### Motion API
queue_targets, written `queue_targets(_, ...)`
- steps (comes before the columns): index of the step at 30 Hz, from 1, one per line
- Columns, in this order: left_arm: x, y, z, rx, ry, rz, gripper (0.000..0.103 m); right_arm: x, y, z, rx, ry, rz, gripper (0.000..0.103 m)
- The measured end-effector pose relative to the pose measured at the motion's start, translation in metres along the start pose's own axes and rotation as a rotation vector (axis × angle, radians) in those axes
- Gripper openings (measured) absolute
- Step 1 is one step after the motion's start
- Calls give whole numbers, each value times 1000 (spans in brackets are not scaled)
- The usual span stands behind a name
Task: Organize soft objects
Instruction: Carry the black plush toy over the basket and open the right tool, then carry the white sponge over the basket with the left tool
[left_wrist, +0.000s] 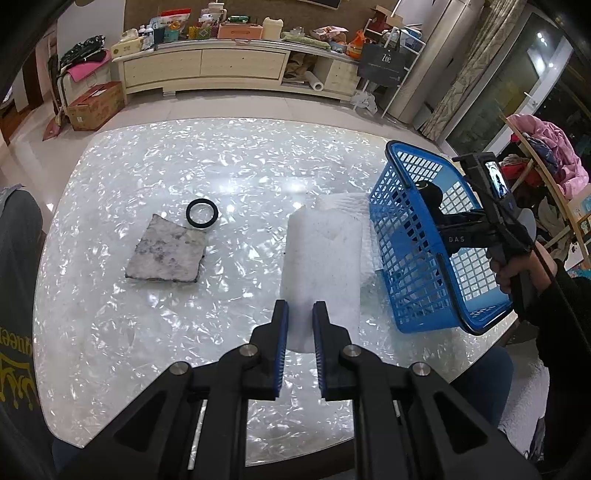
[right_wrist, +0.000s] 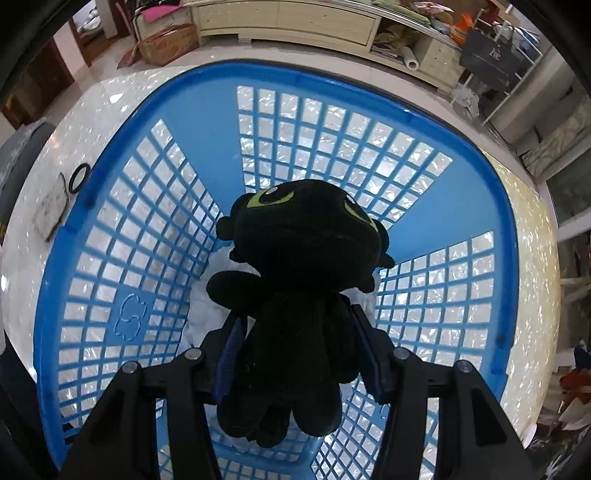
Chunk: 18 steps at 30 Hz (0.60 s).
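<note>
Over basket (right_wrist: 177, 96) | right tongs (right_wrist: 299, 332) point down (steeply), gripping plush (right_wrist: 295, 280)

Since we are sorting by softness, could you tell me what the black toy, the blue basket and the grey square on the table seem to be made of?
Black toy: plush fabric, matte and fuzzy, with stitched green eyes.
Blue basket: rigid moulded plastic, smooth with a slight sheen, open lattice walls.
Grey square: probably a felt or foam pad; flat, mottled and dull, with a dark edge. Its softness cannot be judged from here.
</note>
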<state>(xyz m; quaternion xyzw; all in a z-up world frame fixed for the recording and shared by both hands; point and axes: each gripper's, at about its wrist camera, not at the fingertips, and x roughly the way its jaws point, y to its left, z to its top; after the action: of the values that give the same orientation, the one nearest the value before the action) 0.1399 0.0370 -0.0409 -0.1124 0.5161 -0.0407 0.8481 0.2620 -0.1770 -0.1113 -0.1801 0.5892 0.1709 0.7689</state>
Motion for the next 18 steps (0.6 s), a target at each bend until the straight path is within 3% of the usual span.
queue_targets(3, -2, -1, 0, 3, -6, -3, 12, -3, 2, -1, 0, -6, 10, 59)
queue_targets(6, -6, -3, -1, 8, -13, -5, 12, -8, 5, 2, 2, -15, 28, 71)
queue_targets(8, -9, -5, -1, 14, -19, -6, 12, -14, 11, 3, -5, -25, 56, 86)
queue_targets(10, -12, -8, -1, 21, -27, -7, 12, -23, 17, 4, -9, -41, 63, 92)
queue_targets(11, -14, -10, 0, 24, -31, -7, 12, -27, 19, 3, -9, -52, 46, 103)
queue_targets(18, -26, -25, 2, 63, -54, -15, 12, -67, 14, -14, 16, -143, 8, 103)
